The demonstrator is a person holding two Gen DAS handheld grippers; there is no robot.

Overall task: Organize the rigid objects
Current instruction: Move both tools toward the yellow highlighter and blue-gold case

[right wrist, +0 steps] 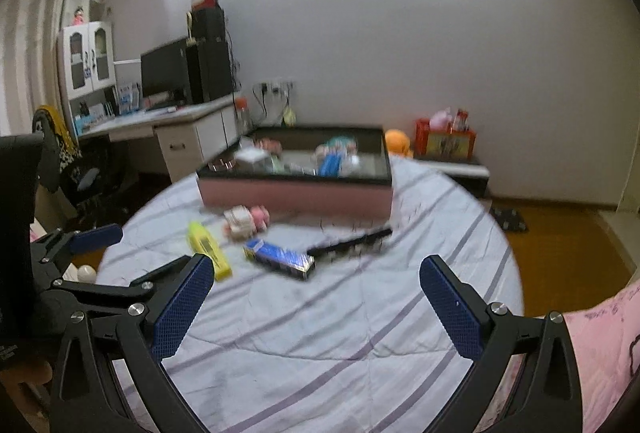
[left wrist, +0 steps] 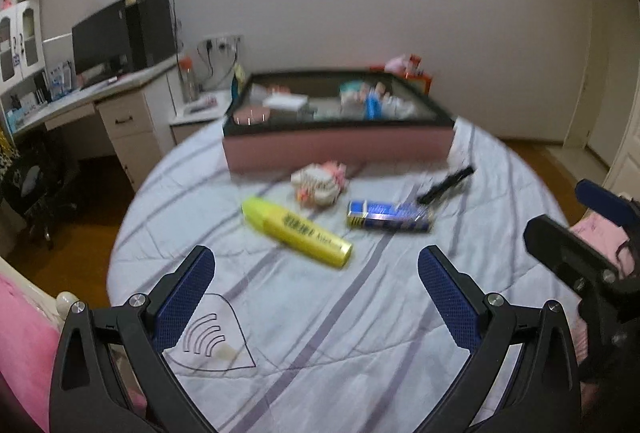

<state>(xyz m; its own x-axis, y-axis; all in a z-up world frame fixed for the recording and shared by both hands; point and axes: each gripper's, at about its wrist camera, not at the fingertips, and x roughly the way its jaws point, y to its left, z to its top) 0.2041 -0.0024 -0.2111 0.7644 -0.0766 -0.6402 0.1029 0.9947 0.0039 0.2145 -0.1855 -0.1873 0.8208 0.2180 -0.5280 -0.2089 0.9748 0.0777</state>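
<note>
Yellow marker, blue box, black comb and a small pink-and-white toy lie loose on the striped bed, in front of the pink storage box. Left tool spread wide, empty, above the sheet. Right tool likewise wide, empty. Views blurred.

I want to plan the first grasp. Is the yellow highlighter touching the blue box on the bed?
Apart. In the left wrist view, a strip of striped bedsheet shows plainly between the yellow highlighter and the blue box.
</note>
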